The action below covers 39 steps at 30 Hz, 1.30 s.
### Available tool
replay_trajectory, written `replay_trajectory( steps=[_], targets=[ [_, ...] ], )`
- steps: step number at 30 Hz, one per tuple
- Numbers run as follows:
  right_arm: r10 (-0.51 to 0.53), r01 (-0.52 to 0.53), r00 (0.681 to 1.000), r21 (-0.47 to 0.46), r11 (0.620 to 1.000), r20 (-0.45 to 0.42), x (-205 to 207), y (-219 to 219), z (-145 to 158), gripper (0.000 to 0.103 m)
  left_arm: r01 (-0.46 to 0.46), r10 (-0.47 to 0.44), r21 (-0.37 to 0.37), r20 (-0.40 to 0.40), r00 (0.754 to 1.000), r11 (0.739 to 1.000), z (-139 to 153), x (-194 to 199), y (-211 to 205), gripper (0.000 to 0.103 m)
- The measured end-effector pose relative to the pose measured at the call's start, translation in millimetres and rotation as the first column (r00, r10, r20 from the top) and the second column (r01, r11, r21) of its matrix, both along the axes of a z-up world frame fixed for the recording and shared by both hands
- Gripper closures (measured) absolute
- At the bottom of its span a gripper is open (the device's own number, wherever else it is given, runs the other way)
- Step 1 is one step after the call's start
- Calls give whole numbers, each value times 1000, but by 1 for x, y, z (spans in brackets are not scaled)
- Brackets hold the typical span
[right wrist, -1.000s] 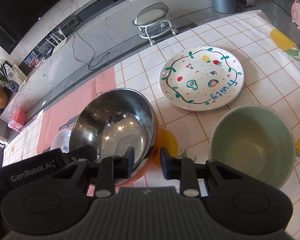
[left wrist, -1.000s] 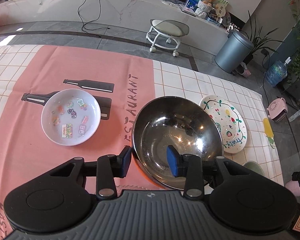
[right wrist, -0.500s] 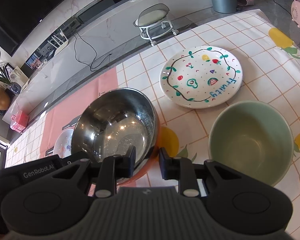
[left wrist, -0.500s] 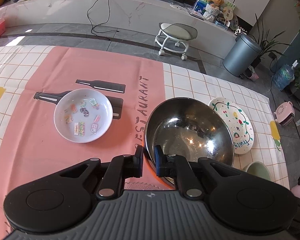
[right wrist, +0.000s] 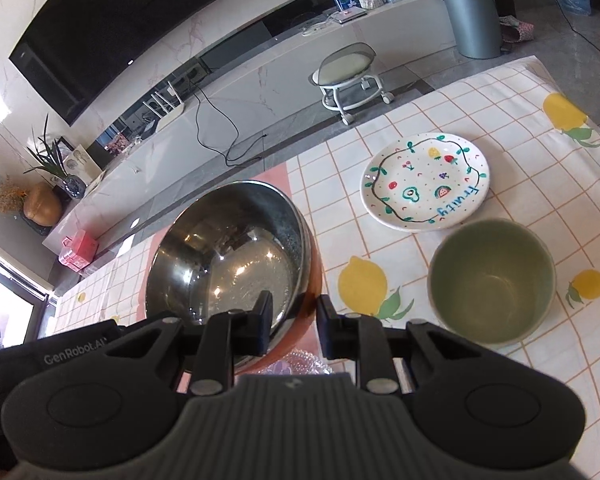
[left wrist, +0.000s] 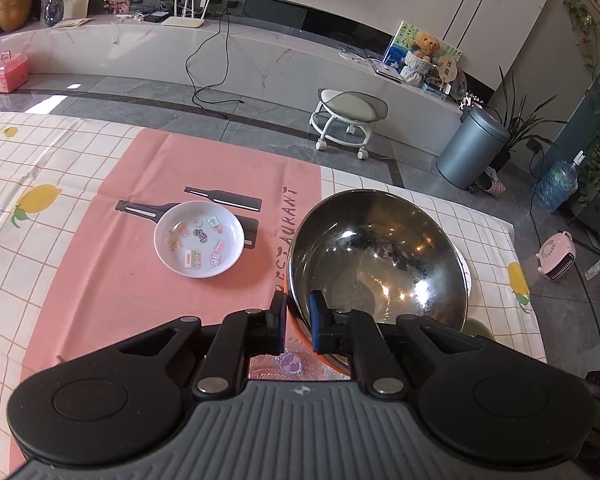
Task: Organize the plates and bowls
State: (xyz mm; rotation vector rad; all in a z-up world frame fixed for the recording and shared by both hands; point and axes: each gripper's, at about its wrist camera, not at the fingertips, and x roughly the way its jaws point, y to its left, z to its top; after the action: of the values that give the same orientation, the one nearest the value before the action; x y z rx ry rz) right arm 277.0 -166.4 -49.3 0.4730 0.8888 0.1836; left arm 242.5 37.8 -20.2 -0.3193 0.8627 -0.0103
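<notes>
A steel bowl with an orange outside (left wrist: pixel 376 256) (right wrist: pixel 228 252) is held up off the table, tilted. My left gripper (left wrist: pixel 298 316) is shut on its near rim, one finger inside and one outside. My right gripper (right wrist: pixel 292 320) is shut on the rim at the other side. A white plate with stickers (left wrist: pixel 199 239) lies on the pink mat. A white "fruity" plate (right wrist: pixel 426 186) and a green bowl (right wrist: pixel 492 280) stand on the checked cloth to the right. A clear patterned dish (right wrist: pixel 296 362) shows under the steel bowl.
The pink mat (left wrist: pixel 100 260) covers the middle of the checked tablecloth (right wrist: pixel 520 120). The table's far edge meets grey floor with a white stool (left wrist: pixel 346 110) and a grey bin (left wrist: pixel 472 148) beyond it.
My left gripper closed on the steel bowl's rim. Both grippers have lifted the bowl, and the views have risen and pulled back from the table.
</notes>
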Motion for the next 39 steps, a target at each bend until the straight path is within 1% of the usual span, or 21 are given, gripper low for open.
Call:
replay_trajectory(
  steps=[3, 9, 14, 18, 23, 28, 31, 33, 36, 39],
  targets=[
    [5, -5, 999, 4, 1000, 39, -20, -3, 9, 81, -7, 7, 4, 15, 1000, 1000, 6, -17, -3, 91],
    [-2, 0, 996, 21, 1000, 86, -64, -12, 22, 81, -1, 1, 1, 43, 999, 1000, 18, -51, -8, 91],
    [8, -11, 995, 23, 1000, 98, -99, -17, 31, 81, -4, 5, -26, 25, 1000, 1000, 19, -81, -1, 90],
    [38, -39, 996, 15, 999, 81, -124, -12, 33, 81, -24, 24, -43, -3, 1000, 999, 17, -105, 8, 91],
    [87, -87, 995, 0, 996, 56, -146, -2, 32, 81, -31, 31, -29, -14, 999, 999, 16, -125, 16, 90],
    [108, -108, 994, -3, 994, 26, -158, 2, 32, 82, -31, 29, -51, -37, 999, 998, 13, -141, 20, 90],
    [115, -115, 993, -17, 993, 12, -165, 4, 34, 82, -24, 22, -52, -42, 999, 998, 10, -150, 20, 90],
    [116, -115, 993, -28, 993, 7, -169, 5, 33, 82, -27, 23, -67, -53, 998, 997, 7, -153, 22, 90],
    [113, -114, 993, -38, 993, -16, -171, 6, 29, 82, -40, 32, -100, -80, 996, 994, 0, -156, 26, 90],
    [111, -112, 993, -36, 993, -49, -172, 6, 22, 82, -46, 35, -111, -104, 994, 993, -8, -160, 28, 89]
  ],
)
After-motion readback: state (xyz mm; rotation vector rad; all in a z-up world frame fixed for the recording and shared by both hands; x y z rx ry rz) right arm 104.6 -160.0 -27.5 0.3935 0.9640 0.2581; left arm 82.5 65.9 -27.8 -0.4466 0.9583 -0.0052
